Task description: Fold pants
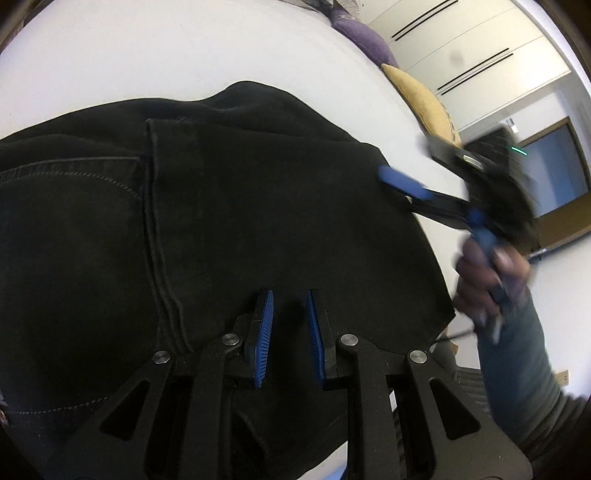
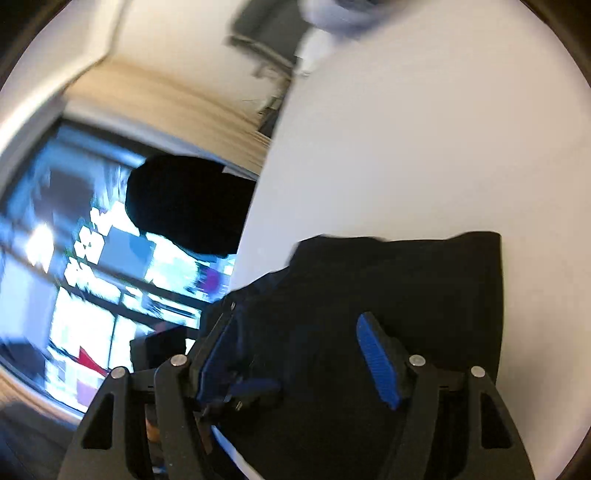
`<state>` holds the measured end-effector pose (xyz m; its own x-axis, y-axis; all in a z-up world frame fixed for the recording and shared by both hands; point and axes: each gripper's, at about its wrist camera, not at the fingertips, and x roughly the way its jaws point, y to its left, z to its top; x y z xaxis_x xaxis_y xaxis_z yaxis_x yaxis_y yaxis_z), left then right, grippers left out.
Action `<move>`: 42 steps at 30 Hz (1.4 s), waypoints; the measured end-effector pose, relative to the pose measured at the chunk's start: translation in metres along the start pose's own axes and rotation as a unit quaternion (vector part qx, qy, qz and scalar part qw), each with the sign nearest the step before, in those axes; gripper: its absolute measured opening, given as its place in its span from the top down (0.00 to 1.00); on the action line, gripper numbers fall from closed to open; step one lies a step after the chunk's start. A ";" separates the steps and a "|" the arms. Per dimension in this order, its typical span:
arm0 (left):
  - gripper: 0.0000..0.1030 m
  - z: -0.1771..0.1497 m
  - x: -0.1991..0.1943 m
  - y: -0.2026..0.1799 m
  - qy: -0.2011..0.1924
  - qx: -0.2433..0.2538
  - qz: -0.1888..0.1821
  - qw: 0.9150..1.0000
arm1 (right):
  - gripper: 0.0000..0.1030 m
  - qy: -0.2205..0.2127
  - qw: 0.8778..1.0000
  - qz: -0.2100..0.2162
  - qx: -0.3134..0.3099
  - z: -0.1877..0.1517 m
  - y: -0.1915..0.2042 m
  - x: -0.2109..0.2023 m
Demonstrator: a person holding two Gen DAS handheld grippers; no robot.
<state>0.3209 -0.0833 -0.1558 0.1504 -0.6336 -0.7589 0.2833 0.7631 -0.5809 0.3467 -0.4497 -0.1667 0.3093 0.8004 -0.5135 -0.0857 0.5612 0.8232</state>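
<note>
Black pants (image 1: 229,206) lie folded on a white table (image 1: 147,48); a back pocket with stitching shows at the left and a hem seam runs down the middle. My left gripper (image 1: 290,325) hovers over the near part of the cloth, jaws a little apart with nothing between them. My right gripper (image 1: 402,184) reaches in from the right at the cloth's right edge, blurred. In the right wrist view the right gripper (image 2: 299,354) is open wide over the pants (image 2: 406,280), with no cloth pinched between its pads.
A yellow cushion (image 1: 424,99) and a purple cushion (image 1: 362,33) lie at the table's far right edge. White cabinet doors (image 1: 480,44) stand behind. The table edge (image 2: 258,192) runs left of the pants, with bright windows and a dark chair (image 2: 192,206) beyond.
</note>
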 end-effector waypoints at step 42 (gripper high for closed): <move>0.05 -0.192 -0.197 0.210 -0.291 -0.374 -0.030 0.880 | 0.29 -0.081 0.988 0.133 0.013 -0.169 0.132 0.035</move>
<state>0.1693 0.2266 -0.1845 0.6777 -0.4679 -0.5673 -0.3627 0.4584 -0.8114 0.1856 -0.3118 -0.1167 0.4268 0.8735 -0.2342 -0.1602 0.3279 0.9310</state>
